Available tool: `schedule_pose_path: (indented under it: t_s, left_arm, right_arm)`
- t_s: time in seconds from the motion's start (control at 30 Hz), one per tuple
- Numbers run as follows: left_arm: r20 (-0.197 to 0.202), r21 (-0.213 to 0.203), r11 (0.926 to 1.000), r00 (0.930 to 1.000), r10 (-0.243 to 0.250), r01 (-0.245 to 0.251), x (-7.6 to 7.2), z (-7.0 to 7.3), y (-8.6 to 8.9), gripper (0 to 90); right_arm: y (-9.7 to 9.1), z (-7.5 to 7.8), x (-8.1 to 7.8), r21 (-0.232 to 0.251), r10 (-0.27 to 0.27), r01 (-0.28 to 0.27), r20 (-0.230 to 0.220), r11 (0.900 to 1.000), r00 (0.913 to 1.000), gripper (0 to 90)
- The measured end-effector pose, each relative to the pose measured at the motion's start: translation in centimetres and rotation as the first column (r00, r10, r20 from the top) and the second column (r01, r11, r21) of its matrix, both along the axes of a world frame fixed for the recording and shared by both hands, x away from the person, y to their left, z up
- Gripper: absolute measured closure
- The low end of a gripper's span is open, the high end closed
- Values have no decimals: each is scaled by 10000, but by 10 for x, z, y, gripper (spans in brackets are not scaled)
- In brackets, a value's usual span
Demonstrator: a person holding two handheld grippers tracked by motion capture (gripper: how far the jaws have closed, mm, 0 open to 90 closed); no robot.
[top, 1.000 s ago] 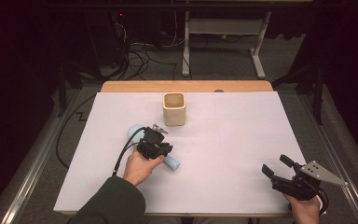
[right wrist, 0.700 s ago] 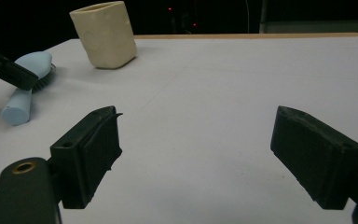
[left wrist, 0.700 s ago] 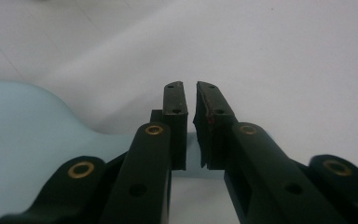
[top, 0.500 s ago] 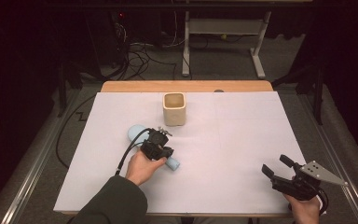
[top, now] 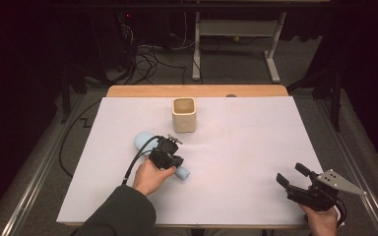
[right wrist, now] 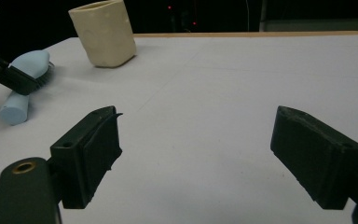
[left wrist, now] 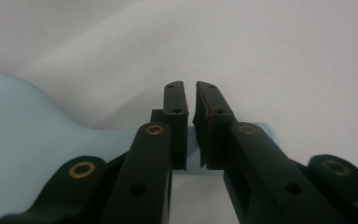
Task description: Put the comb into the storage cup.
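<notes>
A light blue brush (top: 142,140) lies on the white table (top: 256,147), its handle pointing toward the front right. My left gripper (top: 169,159) points down over that handle and is shut on it. In the left gripper view the two pads (left wrist: 175,116) squeeze the thin blue handle (left wrist: 193,154), and the wide brush head (left wrist: 23,130) spreads to the left. My right gripper (top: 291,177) rests near the front right corner, open with nothing between its jaws (right wrist: 196,154). From there the brush (right wrist: 31,63) shows far left.
A beige cup (top: 183,114) stands upright at the back middle of the table, just behind the brush, and also appears as the cup (right wrist: 105,32) in the right gripper view. A wooden strip (top: 197,91) runs along the far edge. A black cable (top: 133,162) trails from the left gripper.
</notes>
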State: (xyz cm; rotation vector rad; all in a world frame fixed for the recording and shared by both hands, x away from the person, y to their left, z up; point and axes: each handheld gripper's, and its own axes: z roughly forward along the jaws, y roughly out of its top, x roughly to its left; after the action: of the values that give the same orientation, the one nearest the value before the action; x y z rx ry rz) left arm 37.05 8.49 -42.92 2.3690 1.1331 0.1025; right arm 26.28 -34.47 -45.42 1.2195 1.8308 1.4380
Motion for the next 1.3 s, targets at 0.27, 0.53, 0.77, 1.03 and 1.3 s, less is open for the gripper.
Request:
schedule_pose_path:
  t_s: [0.27,0.53,0.77,1.03,1.3]
  left_arm:
    - [-63,110,9999,9999,-82,83,-2,0,-1,834]
    - [-88,360,9991,9997,-230,233,-6,0,-2,834]
    - [-63,186,9995,9997,-237,238,-12,-1,3,832]
    - [-6,249,9993,9996,-289,289,-18,-2,6,828]
    - [-18,247,9992,9995,-308,308,-22,-2,10,819]
  right_arm:
    - [0,0,0,8,-3,3,-9,10000,10000,163]
    - [0,0,0,11,-9,9,1,10000,10000,163]
    - [0,0,0,10,-10,10,0,10000,10000,163]
    - [0,0,0,-4,-10,10,3,10000,10000,163]
    - [0,0,0,-19,0,0,5,10000,10000,164]
